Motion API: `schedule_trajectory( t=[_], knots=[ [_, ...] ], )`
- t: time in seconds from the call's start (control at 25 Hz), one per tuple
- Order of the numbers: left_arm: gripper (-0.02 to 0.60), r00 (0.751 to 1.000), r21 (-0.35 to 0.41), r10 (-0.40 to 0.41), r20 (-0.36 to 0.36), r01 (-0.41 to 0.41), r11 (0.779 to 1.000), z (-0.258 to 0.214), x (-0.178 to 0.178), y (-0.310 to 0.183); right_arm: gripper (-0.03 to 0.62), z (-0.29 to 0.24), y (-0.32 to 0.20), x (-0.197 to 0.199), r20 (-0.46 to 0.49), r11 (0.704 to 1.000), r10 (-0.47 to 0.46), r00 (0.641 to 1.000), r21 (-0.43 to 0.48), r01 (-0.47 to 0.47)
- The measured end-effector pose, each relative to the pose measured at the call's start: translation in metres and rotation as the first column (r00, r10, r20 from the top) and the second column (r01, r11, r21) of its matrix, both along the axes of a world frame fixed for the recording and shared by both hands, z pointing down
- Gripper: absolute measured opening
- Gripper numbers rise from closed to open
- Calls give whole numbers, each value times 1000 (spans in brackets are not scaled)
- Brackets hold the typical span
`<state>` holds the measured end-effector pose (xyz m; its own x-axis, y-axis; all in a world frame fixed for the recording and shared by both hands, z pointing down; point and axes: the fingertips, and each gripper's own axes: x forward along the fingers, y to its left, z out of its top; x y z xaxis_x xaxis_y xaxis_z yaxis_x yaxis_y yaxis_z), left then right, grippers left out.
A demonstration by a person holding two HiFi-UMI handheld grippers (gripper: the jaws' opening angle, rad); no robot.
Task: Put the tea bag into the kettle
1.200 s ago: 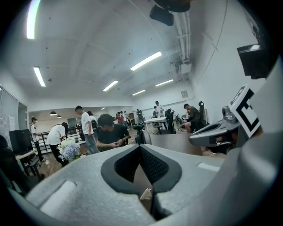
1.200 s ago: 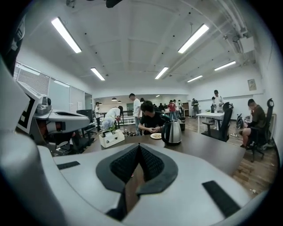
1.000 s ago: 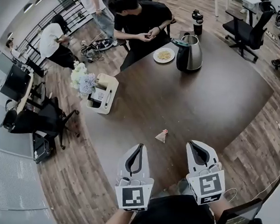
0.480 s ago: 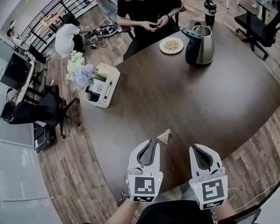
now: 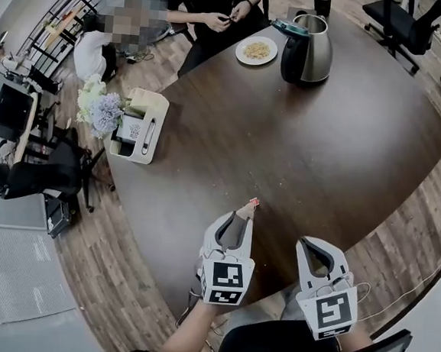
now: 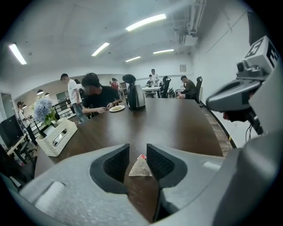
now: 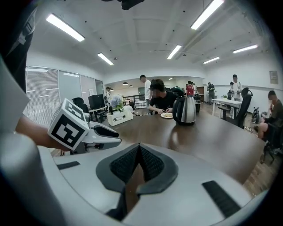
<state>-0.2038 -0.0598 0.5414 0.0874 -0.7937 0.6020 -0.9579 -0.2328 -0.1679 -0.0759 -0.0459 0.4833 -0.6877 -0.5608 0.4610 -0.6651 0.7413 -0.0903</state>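
The left hand-held gripper (image 6: 138,150) has its jaws a little way apart. The tea bag (image 6: 140,168) lies flat on the worktop (image 5: 299,155), right in the gap between them. The jaws sit on both sides of the bag, but they do not look like they are pinching it yet. The bag is shaped like a triangle. Its wide end is close to the gripper, and its pointy end, with a small red tag, points away down the line of the jaws. I think a straight squeeze would catch it from both sides.

The right hand-held gripper (image 7: 139,148) is closed and holds nothing. In the head view it waits just beside the left one, near the edge of the worktop. So the left one is the nearer of the two to the bag.

The kettle (image 5: 308,49) stands upright far across the worktop, well apart from the bag. Its lid looks tipped open, but I cannot be sure. The wood between the bag and the kettle is bare, so nothing blocks the way. A plate (image 5: 256,50) of food sits just beside the kettle, in front of a person sitting there. A box (image 5: 137,124) with flowers (image 5: 97,107) sits off to the left.
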Motion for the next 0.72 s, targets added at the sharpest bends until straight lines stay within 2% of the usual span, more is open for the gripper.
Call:
schedule_trajectory(
  t=[0.28,0.72],
  knots=[
    [106,999,-69,34,8,-33,997,39,7,-10,2,18,1,9,-25,999,-14,1000,-38,13],
    [104,999,-142,-12,40,18,990,76,-3,-19,2,38,10,9,-42,994,-68,997,-84,64]
  ],
)
